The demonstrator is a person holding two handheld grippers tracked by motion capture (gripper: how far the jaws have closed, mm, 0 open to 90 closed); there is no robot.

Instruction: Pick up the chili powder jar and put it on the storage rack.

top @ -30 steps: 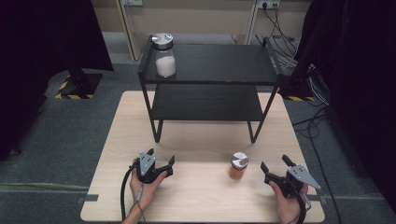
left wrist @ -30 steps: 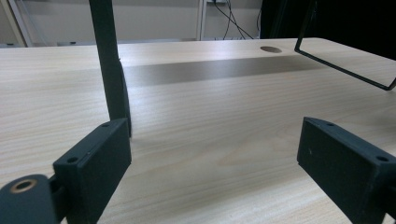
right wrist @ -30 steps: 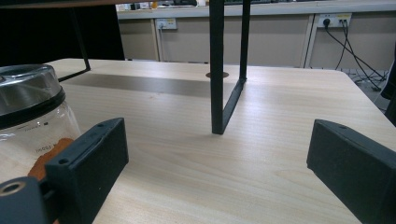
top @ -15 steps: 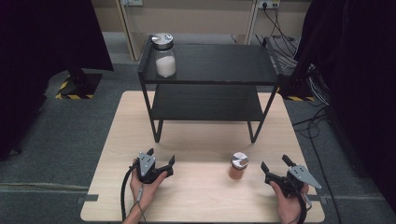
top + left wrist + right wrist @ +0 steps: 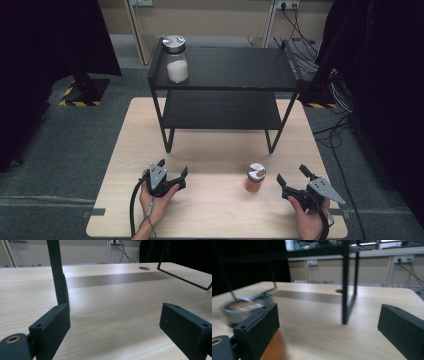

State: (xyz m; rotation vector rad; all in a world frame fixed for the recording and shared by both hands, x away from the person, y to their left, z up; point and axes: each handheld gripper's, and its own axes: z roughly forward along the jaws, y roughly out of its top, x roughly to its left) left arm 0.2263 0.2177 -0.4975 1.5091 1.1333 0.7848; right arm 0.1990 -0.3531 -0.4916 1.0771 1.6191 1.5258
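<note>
A small jar of orange-brown contents with a silver lid (image 5: 255,177) stands upright on the light wooden table (image 5: 215,210), near its front edge and right of centre. No writing on it is legible; in the right gripper view the jar (image 5: 247,308) is blurred, partly hidden behind the left-hand jaw.

The right hand-held gripper (image 5: 291,176), held in a hand (image 5: 307,222) at the front right corner, has its jaws spread wide and grips nothing; the jar stands just beside it, apart from the jaws. The left hand-held gripper (image 5: 172,167), held in the other hand (image 5: 155,202) toward the front left, is likewise wide open and empty, its jaws low over bare wood (image 5: 112,315).

Farther back, a black metal two-tier shelf rack (image 5: 225,87) stands across the rear half of the table. At the top shelf's left rear corner sits a clear glass jar with white contents and a silver lid (image 5: 176,59), with no label readable.
</note>
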